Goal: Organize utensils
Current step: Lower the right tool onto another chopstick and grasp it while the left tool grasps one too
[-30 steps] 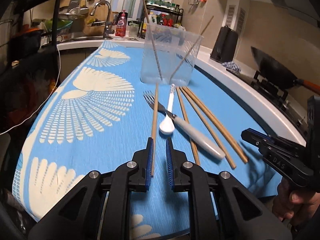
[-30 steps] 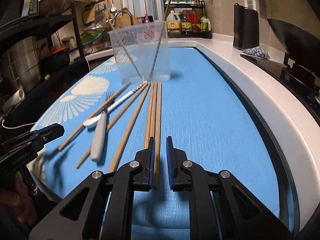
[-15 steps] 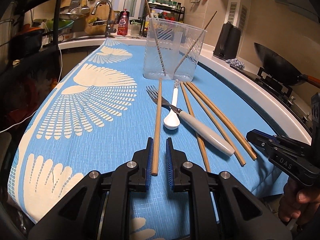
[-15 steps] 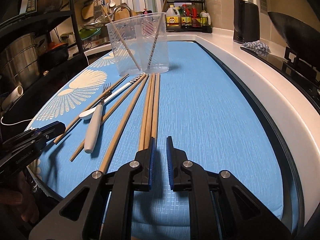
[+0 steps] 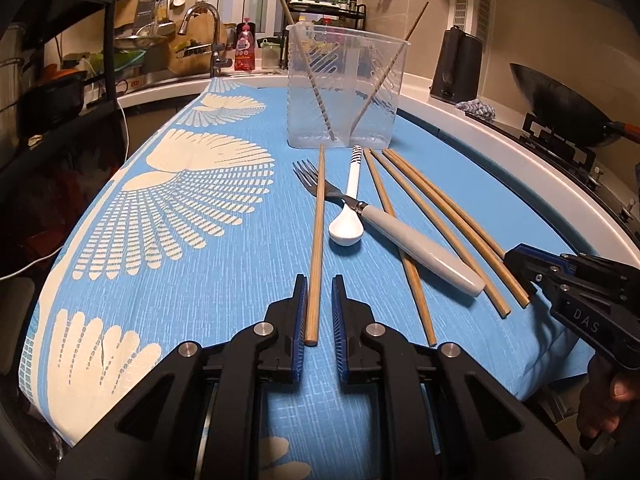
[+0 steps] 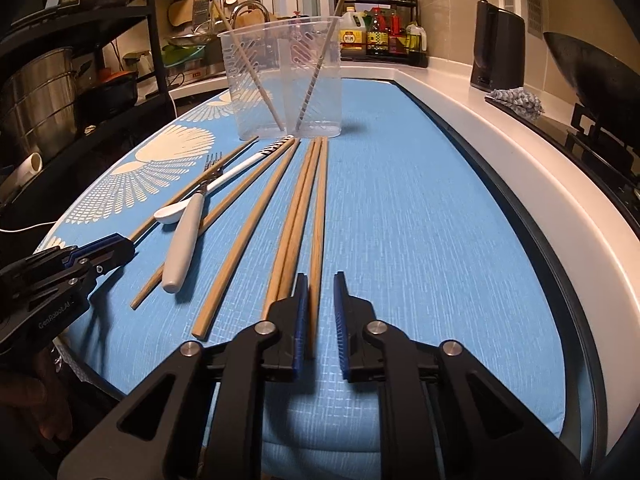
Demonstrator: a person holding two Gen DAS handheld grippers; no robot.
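Observation:
Several wooden chopsticks, a white-handled fork [image 5: 416,246] and a white spoon [image 5: 347,210] lie on the blue cloth [image 5: 180,288] in front of a clear plastic container [image 5: 344,88] that holds two chopsticks. My left gripper [image 5: 319,312] is open, with the near end of the leftmost chopstick [image 5: 316,240] between its fingers. My right gripper [image 6: 321,312] is open, with the near end of the rightmost chopstick [image 6: 318,236] between its fingers. Each gripper shows at the edge of the other's view.
A black kettle [image 6: 496,56] and a wok [image 5: 560,108] on a stove stand at the right of the white counter. A sink with faucet [image 5: 204,28], bottles and a dark shelf with pots [image 6: 40,92] lie at the back and left.
Both grippers have moved forward and lower over the cloth, so a chopstick end now lies between each pair of fingers. The utensils have not moved.

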